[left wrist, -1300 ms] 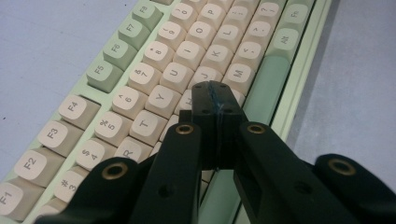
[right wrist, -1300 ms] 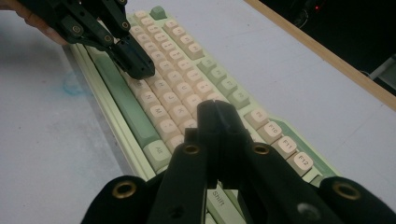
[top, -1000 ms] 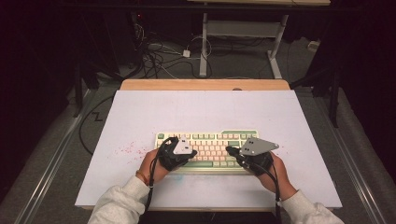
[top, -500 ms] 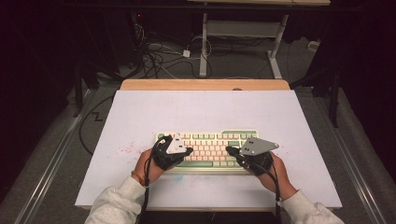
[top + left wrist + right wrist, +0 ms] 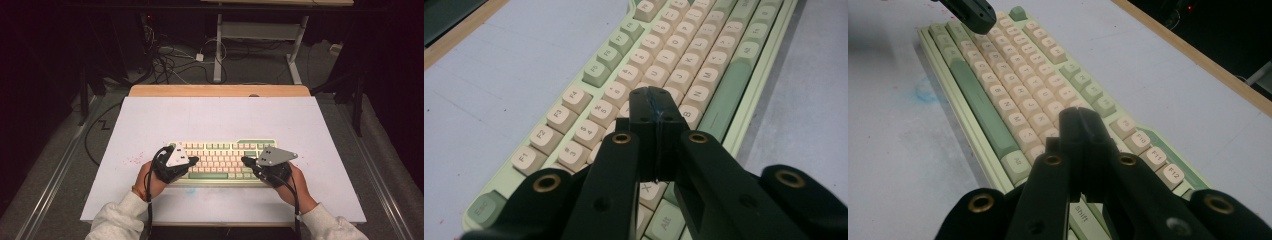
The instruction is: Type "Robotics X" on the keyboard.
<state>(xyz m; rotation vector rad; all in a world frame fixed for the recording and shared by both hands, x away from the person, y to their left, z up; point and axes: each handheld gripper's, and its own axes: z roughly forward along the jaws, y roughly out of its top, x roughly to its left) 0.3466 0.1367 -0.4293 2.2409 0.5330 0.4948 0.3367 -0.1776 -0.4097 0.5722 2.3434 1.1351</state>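
The keyboard (image 5: 222, 159) lies on the white surface (image 5: 220, 120) toward its 6 o'clock edge, long side running 9 to 3 o'clock, with cream keys and green trim. Pink specks (image 5: 131, 161) mark the surface just off the keyboard's 9 o'clock end, and a faint blue smudge (image 5: 924, 93) shows beside its front edge in the right gripper view. A bare wooden strip (image 5: 220, 90) borders the surface at 12 o'clock; beyond it, cables (image 5: 172, 55) lie on the floor beside a white frame (image 5: 260, 35). Nothing stands between either claw and the keys. The left claw (image 5: 655, 104) has its jaws pressed together with nothing between them, tip over the letter keys near the middle rows. The right claw (image 5: 1080, 122) is likewise closed on nothing, tip over the keys at the 3 o'clock half of the keyboard. In the high view the left claw (image 5: 194, 161) and right claw (image 5: 245, 161) point toward each other across the keys. Against the frame one second earlier, the left claw has shifted slightly toward 3 o'clock along the keyboard; the right claw and keyboard are unchanged.
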